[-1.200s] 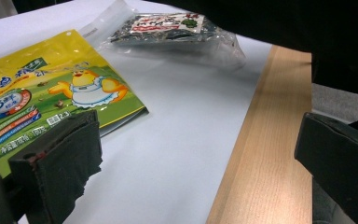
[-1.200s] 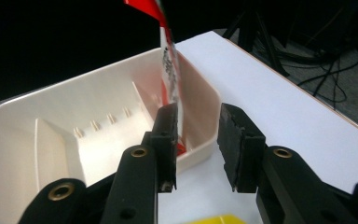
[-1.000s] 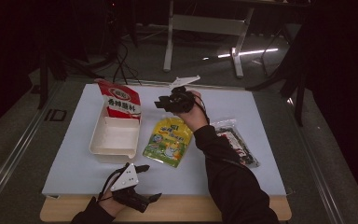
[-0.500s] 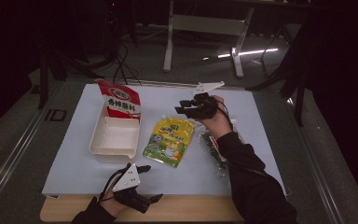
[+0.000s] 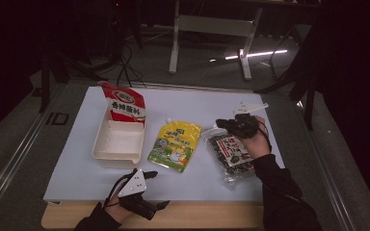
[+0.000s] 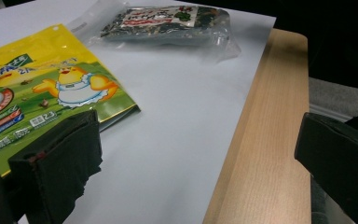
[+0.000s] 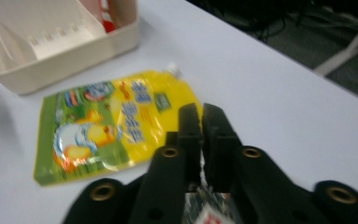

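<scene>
Jaws of right hand-held gripper pressed together (blurred) above seaweed packet; left hand-held gripper gapes, empty

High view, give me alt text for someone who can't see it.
A white table holds a cream tray, red packet, yellow pouch and clear dark-food bag. The right gripper is over that bag.

Dim lab: white-topped table, floor cables

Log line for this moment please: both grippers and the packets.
left gripper: open, near table edge | right gripper: shut, over dark snack packet | yellow pouch: flat beside cream tray
</scene>
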